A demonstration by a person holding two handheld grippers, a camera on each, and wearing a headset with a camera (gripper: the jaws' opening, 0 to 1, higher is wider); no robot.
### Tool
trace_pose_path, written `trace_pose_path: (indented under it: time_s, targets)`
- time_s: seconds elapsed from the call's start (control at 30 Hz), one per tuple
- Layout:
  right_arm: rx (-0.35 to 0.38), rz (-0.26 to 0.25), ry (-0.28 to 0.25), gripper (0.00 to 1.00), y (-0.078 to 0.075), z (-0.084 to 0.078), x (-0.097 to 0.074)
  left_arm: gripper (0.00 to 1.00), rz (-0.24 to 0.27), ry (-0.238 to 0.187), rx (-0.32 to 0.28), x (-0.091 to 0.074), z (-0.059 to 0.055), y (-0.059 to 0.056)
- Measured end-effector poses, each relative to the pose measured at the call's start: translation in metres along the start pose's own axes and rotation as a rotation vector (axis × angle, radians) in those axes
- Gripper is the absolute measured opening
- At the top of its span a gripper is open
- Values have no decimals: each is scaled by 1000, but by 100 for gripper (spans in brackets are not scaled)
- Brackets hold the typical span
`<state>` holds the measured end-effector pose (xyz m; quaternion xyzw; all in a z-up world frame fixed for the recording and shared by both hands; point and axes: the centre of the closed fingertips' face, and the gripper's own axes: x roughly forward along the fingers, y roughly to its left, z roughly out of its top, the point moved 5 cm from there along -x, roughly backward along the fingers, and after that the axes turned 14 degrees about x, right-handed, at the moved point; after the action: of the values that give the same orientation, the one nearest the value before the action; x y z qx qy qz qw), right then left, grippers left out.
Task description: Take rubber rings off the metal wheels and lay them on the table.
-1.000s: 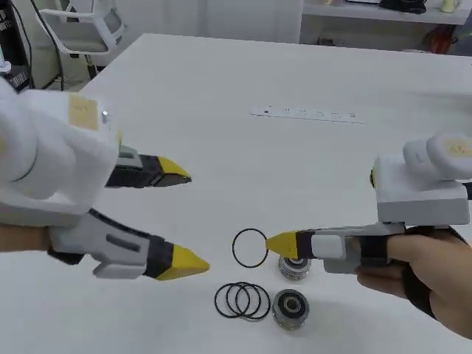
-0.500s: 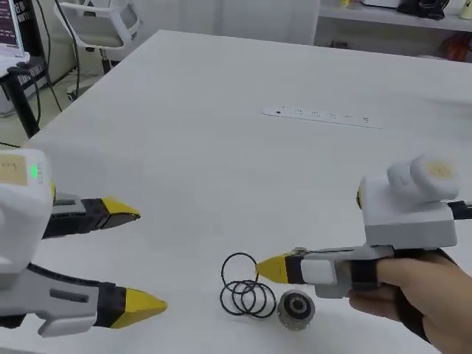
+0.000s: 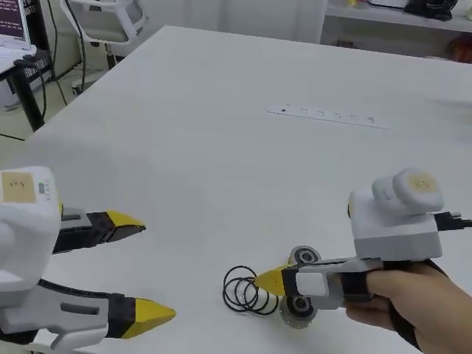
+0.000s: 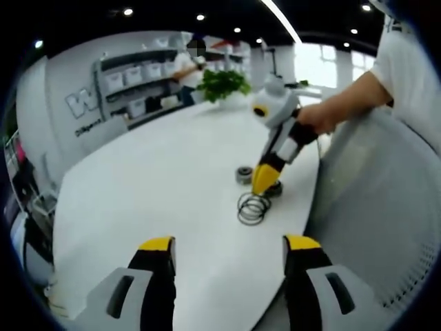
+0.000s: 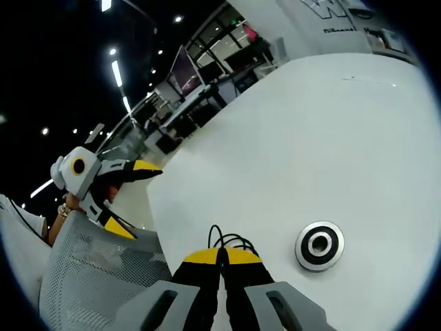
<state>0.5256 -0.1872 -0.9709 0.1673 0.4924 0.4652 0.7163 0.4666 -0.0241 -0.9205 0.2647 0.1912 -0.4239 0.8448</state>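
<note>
Now right gripper [image 3: 265,281] pinches a rubber ring [image 3: 237,274] at the ring pile [image 3: 251,299], left gripper [image 3: 147,267] agape, empty; next: release, revisit metal wheels [image 3: 304,257]

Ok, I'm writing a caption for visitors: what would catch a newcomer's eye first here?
The shut, yellow-tipped right tool has its tip at a small pile of black rubber rings on the white table, two metal wheels beside it. At lower left, the left tool hangs open above the table.
</note>
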Motion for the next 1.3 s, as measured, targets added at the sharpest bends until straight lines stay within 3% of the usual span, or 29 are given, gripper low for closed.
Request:
trace_pose_path:
  time_s: [0.3, 0.5, 1.3]
  targets:
    - [6, -13, 14, 0, -2, -3, 2, 63, -3, -1, 0, 1, 1, -1]
    - [-35, -51, 19, 0, -4, -3, 3, 63, 0, 1, -1, 1, 0, -1]
    - [-98, -96, 39, 0, -6, -4, 2, 62, 6, 18, 12, 0, -1, 0]
